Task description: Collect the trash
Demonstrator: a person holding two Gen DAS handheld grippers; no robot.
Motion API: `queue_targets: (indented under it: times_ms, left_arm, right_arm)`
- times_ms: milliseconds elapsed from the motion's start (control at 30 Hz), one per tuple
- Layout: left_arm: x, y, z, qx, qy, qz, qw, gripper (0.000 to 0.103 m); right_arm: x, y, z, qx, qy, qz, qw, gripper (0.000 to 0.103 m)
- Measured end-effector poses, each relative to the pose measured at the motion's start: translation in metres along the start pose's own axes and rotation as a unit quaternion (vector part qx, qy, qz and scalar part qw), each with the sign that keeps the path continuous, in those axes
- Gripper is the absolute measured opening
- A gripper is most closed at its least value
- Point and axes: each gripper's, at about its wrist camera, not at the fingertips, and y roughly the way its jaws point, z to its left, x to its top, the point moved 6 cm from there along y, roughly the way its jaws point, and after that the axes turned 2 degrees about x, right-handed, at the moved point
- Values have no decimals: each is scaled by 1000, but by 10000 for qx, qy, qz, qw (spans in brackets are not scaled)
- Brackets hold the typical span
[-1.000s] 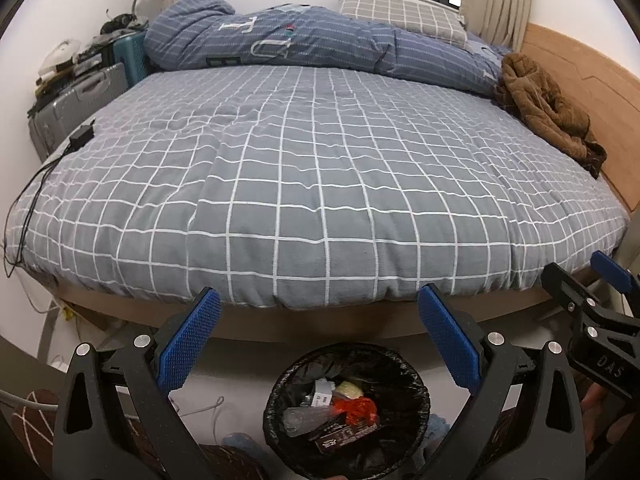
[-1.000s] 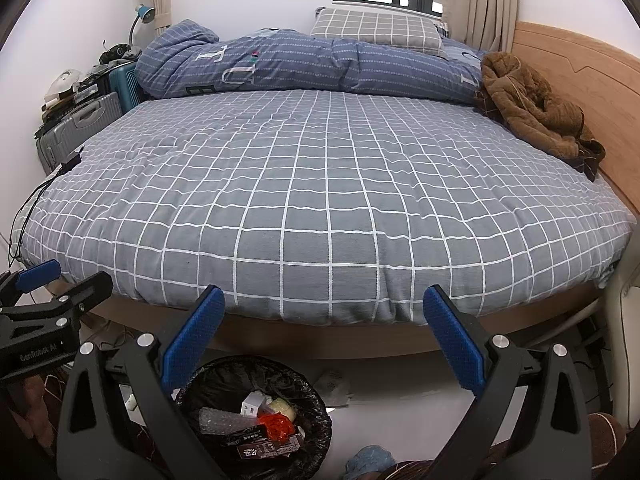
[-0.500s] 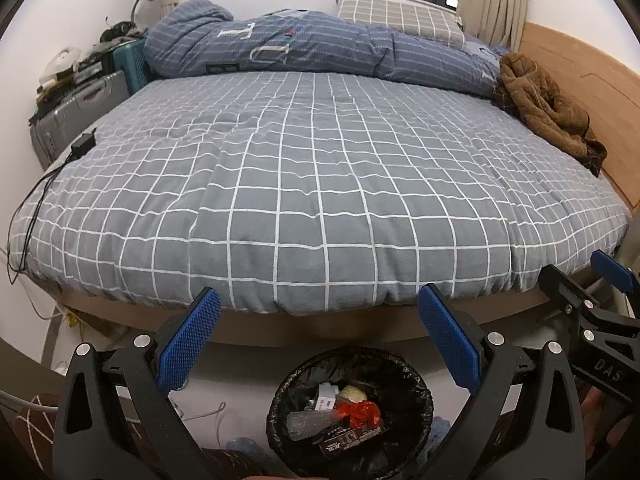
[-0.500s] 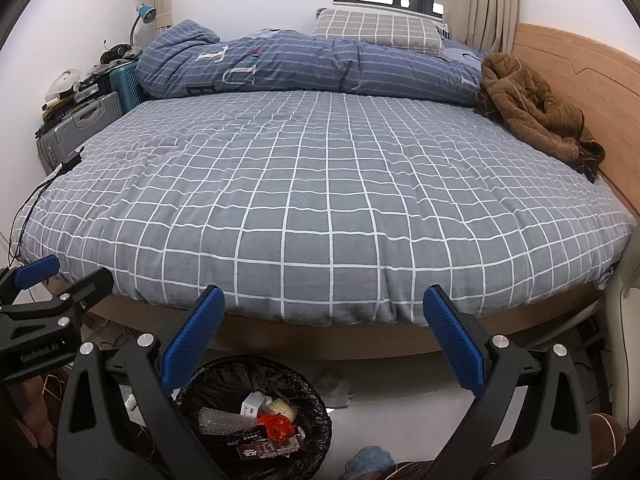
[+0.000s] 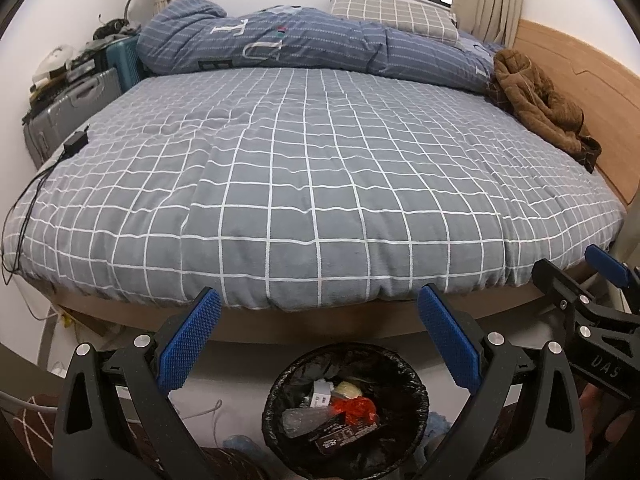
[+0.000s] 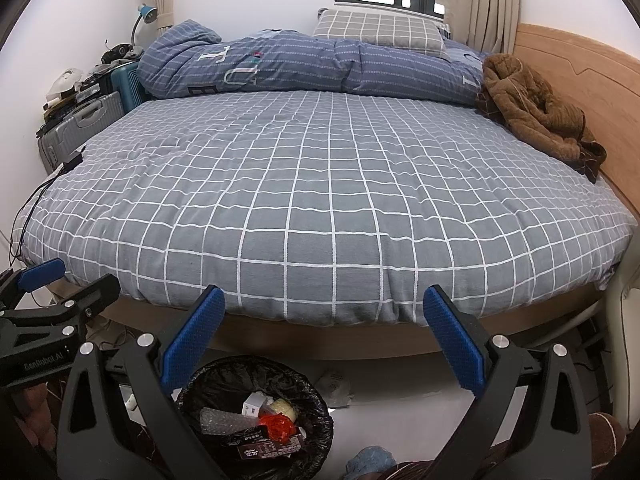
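A black-lined trash bin (image 5: 276,396) stands on the floor at the foot of the bed, holding a red wrapper (image 5: 358,408), clear plastic, a white carton and a dark packet. My left gripper (image 5: 320,340) hovers open above it, nothing between its blue pads (image 5: 188,340). The right wrist view shows the same bin (image 6: 316,404) at lower left, under my open, empty right gripper (image 6: 324,344). A crumpled pale scrap (image 6: 336,388) lies on the floor beside the bin. Each gripper shows at the edge of the other's view.
A bed with a grey checked cover (image 5: 320,184) fills the view ahead. On it lie a blue duvet (image 5: 300,44), a brown jacket (image 5: 536,100) by the wooden headboard, and a black charger with cable (image 5: 76,142). Suitcases (image 5: 68,108) stand at the left.
Both views have hardly shifted; the left gripper has drifted slightly, so the bin sits a little lower in its view. Both grippers stay open and empty.
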Motion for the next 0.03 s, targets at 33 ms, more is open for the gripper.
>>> queue_targets:
  times_ms: [33]
  left_arm:
    - [0,0,1,-13,-5,-11,10000,97]
  right_arm:
    - [0,0,0,-1,-7,-2,10000,95]
